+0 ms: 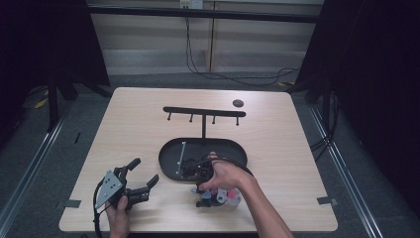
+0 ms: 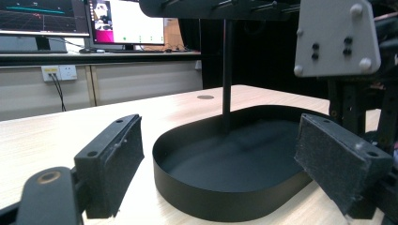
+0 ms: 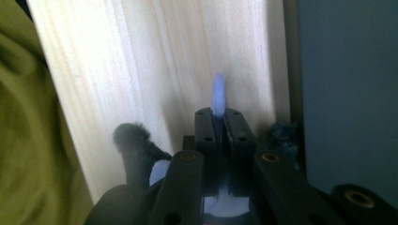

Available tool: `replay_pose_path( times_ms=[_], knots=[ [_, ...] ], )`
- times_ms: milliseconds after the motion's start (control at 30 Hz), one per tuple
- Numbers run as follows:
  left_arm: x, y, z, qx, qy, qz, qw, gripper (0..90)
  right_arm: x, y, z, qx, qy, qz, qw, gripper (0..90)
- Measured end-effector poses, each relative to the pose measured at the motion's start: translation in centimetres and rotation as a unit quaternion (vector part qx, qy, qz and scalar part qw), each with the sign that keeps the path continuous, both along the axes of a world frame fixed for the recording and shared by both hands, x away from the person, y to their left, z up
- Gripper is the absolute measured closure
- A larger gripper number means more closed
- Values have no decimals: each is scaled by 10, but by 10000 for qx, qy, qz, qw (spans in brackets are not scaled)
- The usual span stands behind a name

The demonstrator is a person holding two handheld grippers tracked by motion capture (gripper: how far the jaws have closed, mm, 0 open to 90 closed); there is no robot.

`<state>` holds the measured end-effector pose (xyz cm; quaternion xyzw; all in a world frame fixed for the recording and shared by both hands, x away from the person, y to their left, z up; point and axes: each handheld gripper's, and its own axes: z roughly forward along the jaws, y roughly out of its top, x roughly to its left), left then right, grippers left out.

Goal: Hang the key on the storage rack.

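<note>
We noted right gripper (image 3: 224,123) jaws clamped on a thin blue piece (image 3: 218,98), seemingly light and stiff; left gripper (image 2: 225,159) jaws apart.

Dim and dark around the evenly lit table (image 1: 138,119); glare-washed, soft and blurred in the right gripper view.

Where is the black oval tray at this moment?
In the high view the black oval tray lies near the table's middle, at the foot of the T-shaped rack, between the left gripper and the person's right hand.
</note>
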<state>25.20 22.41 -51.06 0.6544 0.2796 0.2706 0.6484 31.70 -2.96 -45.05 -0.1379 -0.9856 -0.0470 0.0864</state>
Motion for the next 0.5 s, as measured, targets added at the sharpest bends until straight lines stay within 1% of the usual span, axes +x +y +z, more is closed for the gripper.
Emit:
replay_pose_path(
  times_ms=[67,100,167,200,233,267,333,367,400,433,500],
  knots=[
    [0,0,0,-23,3,3,10000,153,0,-3,4,34,0,-52,10000,863],
    [0,0,0,1,0,1,10000,153,0,-4,5,34,28,-30,10000,863],
    [0,0,0,-4,3,1,10000,153,-2,-6,7,6,16,-46,10000,864],
    [0,0,0,-18,-7,-8,10000,153,-2,-7,8,16,13,-10,10000,865],
    [0,0,0,-17,-3,-6,10000,153,-2,-8,11,36,-19,-32,10000,864],
    [0,0,0,6,-4,-8,10000,153,-2,-8,13,31,-8,8,10000,865],
    [0,0,0,2,-5,-8,10000,153,-3,-10,17,39,-31,-31,10000,864],
    [0,0,0,8,-4,-9,10000,153,-3,-11,17,51,-65,-13,10000,864],
    [0,0,0,1,-10,-9,10000,153,-2,-12,15,3,-16,-35,10000,861],
    [0,0,0,-21,-7,-8,10000,153,-2,-12,15,3,-16,-35,10000,861],
    [0,0,0,3,0,0,10000,153,-2,-11,8,-159,4,35,9999,855]
  ],
)
